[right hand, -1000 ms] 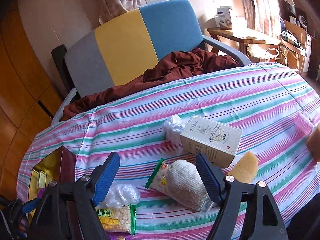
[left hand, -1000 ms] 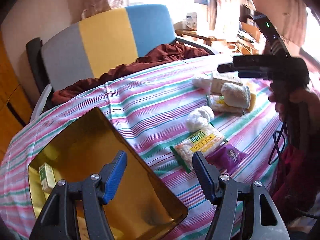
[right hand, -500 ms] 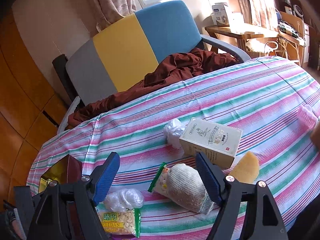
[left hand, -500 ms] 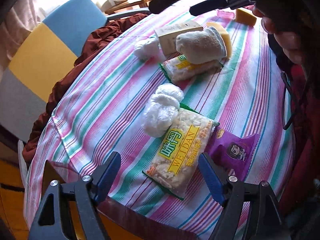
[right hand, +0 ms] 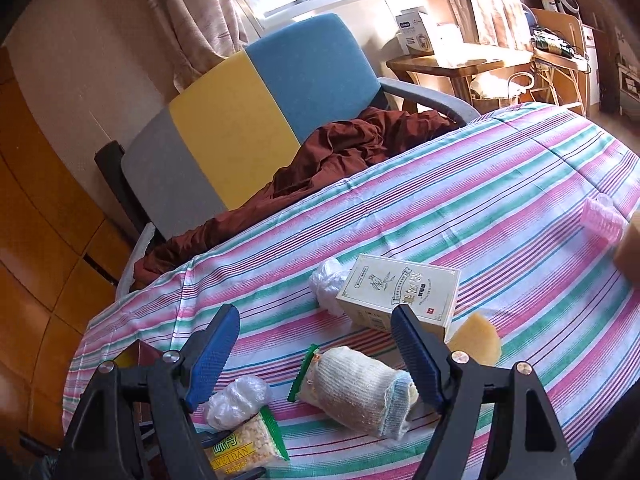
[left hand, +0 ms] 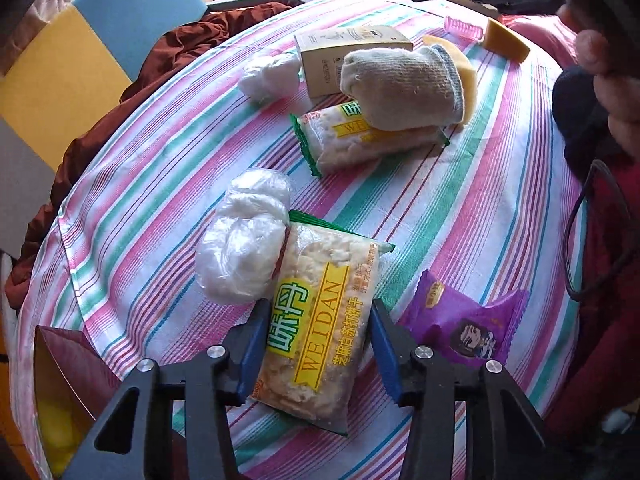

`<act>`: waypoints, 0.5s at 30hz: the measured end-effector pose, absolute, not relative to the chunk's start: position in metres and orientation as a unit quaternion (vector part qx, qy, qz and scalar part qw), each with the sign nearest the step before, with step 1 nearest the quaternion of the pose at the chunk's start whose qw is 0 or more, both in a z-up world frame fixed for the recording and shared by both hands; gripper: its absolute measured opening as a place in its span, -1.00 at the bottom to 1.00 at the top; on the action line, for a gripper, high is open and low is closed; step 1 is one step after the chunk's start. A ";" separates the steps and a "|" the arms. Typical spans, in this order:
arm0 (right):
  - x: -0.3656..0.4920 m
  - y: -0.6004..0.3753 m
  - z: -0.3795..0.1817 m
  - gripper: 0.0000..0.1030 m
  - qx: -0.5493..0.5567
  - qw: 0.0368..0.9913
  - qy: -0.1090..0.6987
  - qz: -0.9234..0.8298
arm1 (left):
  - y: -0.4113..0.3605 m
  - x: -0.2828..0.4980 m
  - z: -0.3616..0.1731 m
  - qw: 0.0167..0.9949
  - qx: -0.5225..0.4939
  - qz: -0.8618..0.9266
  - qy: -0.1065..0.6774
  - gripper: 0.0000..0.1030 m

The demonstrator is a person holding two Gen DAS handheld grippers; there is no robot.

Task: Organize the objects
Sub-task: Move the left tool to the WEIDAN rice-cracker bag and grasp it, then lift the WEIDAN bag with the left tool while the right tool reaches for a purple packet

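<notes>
Here I see my left gripper [left hand: 318, 350] closing around the WEIDAN cracker packet [left hand: 320, 320] on the striped tablecloth [right hand: 460, 208], near the gold box [left hand: 64, 408] at its edge, while my right gripper [right hand: 316, 354] hangs apart over the knitted glove [right hand: 360, 386], open cloth beyond

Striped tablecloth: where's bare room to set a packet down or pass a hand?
Free: the far stretch of tablecloth between the brown blanket and the tea box. Crowded: near the edge, where cracker packets, plastic wads, glove and purple packet cluster.
</notes>
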State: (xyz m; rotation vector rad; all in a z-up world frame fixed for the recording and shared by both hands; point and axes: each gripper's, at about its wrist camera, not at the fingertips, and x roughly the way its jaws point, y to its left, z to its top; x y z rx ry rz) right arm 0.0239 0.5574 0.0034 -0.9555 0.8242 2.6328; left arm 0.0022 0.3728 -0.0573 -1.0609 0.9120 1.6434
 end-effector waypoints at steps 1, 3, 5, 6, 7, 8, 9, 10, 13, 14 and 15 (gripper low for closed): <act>0.024 0.557 0.004 0.54 -0.325 0.109 0.281 0.897 | 0.371 0.001 -0.055 0.467 -0.440 0.679 0.356 -0.16; 0.024 0.556 0.004 0.54 -0.324 0.105 0.280 0.898 | 0.365 -0.001 -0.050 0.460 -0.452 0.695 0.318 -0.18; 0.023 0.555 0.004 0.54 -0.326 0.101 0.278 0.898 | 0.357 0.002 -0.046 0.453 -0.459 0.708 0.289 -0.18; 0.022 0.554 0.004 0.54 -0.328 0.099 0.276 0.898 | 0.352 0.004 -0.045 0.450 -0.461 0.713 0.279 -0.18; 0.022 0.553 0.004 0.54 -0.329 0.097 0.274 0.899 | 0.348 0.009 -0.043 0.448 -0.461 0.717 0.270 -0.18; 0.021 0.552 0.004 0.54 -0.330 0.095 0.271 0.899 | 0.343 0.015 -0.043 0.448 -0.459 0.720 0.265 -0.18; 0.021 0.551 0.004 0.54 -0.332 0.093 0.268 0.900 | 0.337 0.022 -0.042 0.447 -0.456 0.724 0.261 -0.18; 0.020 0.550 0.004 0.54 -0.334 0.091 0.266 0.900 | 0.334 0.027 -0.042 0.447 -0.455 0.726 0.256 -0.18; 0.019 0.547 0.003 0.54 -0.338 0.084 0.263 0.900 | 0.317 0.038 -0.045 0.444 -0.453 0.734 0.242 -0.18; 0.019 0.545 0.002 0.54 -0.340 0.081 0.262 0.900 | 0.316 0.042 -0.048 0.439 -0.452 0.738 0.242 -0.18; 0.018 0.543 0.002 0.54 -0.343 0.079 0.259 0.900 | 0.313 0.047 -0.051 0.435 -0.453 0.740 0.243 -0.18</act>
